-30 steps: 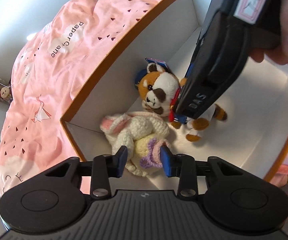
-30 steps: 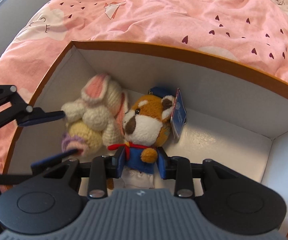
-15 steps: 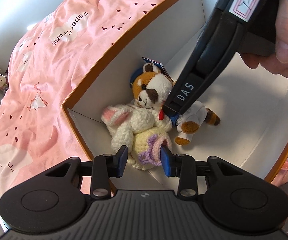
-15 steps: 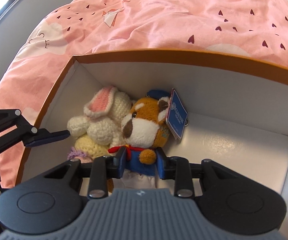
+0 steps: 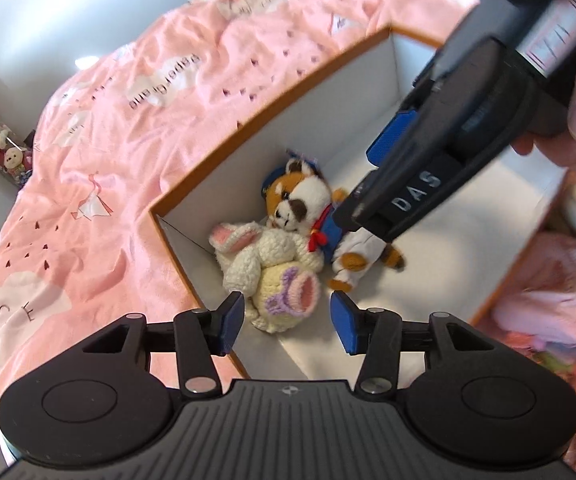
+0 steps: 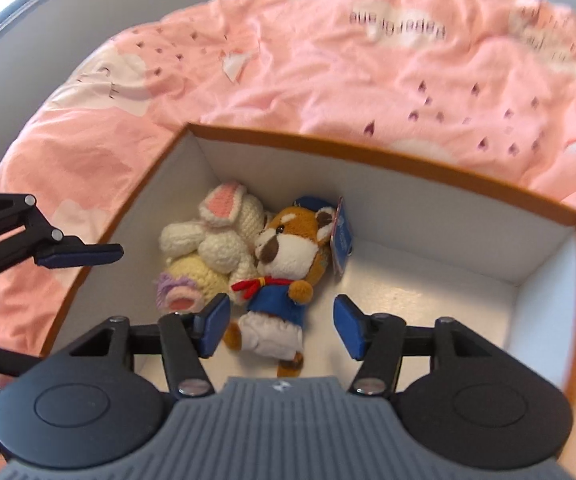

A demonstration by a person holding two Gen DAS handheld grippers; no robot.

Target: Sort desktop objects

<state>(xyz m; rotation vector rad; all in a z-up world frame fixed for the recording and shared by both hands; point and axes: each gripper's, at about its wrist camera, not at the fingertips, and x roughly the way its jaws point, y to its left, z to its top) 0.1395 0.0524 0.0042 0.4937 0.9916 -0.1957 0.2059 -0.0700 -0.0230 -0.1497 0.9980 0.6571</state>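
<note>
Two soft toys lie side by side in the far left corner of a white-lined cardboard box with an orange rim (image 6: 439,165), set against a pink printed quilt (image 6: 327,64). The cream crocheted rabbit with pink-lined ears (image 5: 266,246) sits nearest that corner. The orange-and-white plush fox in a blue sailor top with a red neckerchief (image 6: 288,248) rests touching it on the side away from the corner, its long axis running from head at the box wall toward the right gripper (image 6: 280,322). The left gripper (image 5: 286,318) hangs above the rabbit's purple-trimmed foot. Both tools' blue-padded jaws are opening, pads clear of the toys. Judged from this, both toys are delivered; withdrawal likely follows.
</note>
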